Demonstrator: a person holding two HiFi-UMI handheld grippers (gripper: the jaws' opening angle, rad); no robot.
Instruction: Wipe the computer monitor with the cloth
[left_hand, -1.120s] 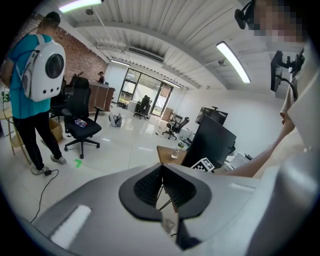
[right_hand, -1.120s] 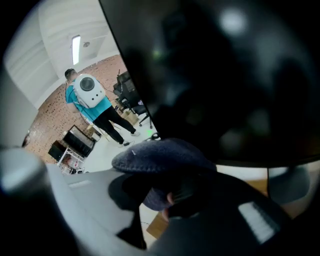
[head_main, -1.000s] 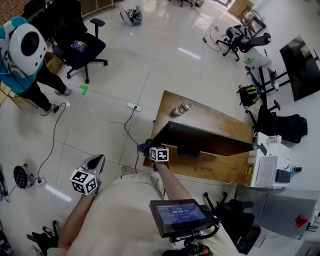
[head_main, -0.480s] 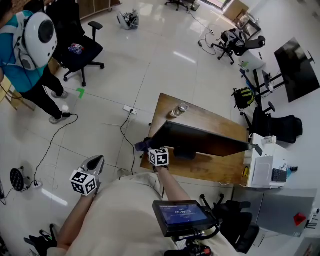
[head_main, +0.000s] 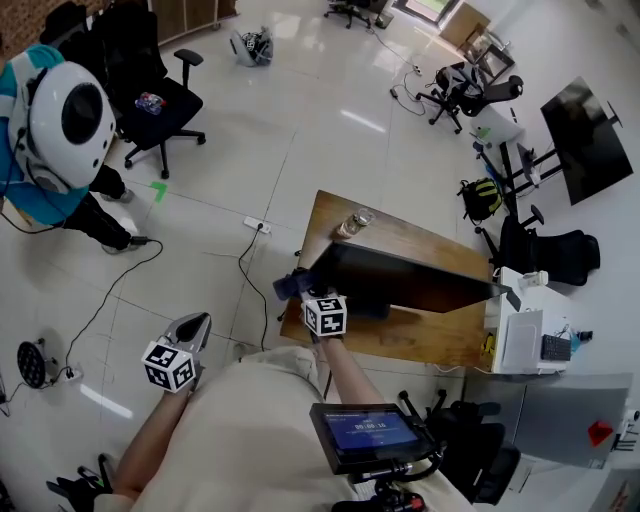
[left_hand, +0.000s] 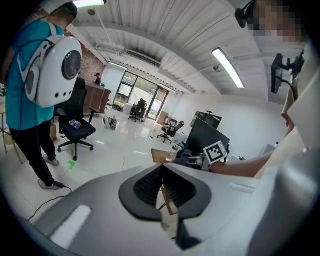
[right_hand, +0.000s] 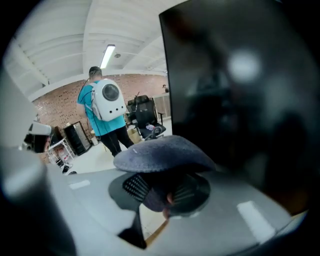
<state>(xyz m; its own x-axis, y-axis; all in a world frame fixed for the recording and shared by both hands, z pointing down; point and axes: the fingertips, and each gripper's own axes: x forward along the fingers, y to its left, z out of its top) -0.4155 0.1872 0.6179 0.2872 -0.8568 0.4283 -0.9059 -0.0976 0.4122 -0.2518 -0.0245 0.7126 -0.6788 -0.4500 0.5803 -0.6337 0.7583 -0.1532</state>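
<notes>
Right gripper (right_hand: 161, 192): jaws clamped on grey-blue cloth (right_hand: 162, 154), bunched at lower centre | monitor (right_hand: 240, 100): fills right half, dark, blurred; cloth-to-screen contact unclear | head view: screen edge-on, centre, on desk (head_main: 400, 235) | left gripper (left_hand: 161, 186): jaws together, empty.

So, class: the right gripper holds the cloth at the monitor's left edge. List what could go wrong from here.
1. The right gripper pinches only part of the cloth. If the cloth slips, the hard jaws might scrape the monitor.
2. The left gripper is shut, empty and away from the table. Nothing steadies the monitor, so a push at its edge could turn or rock it toward the glass jar.
</notes>
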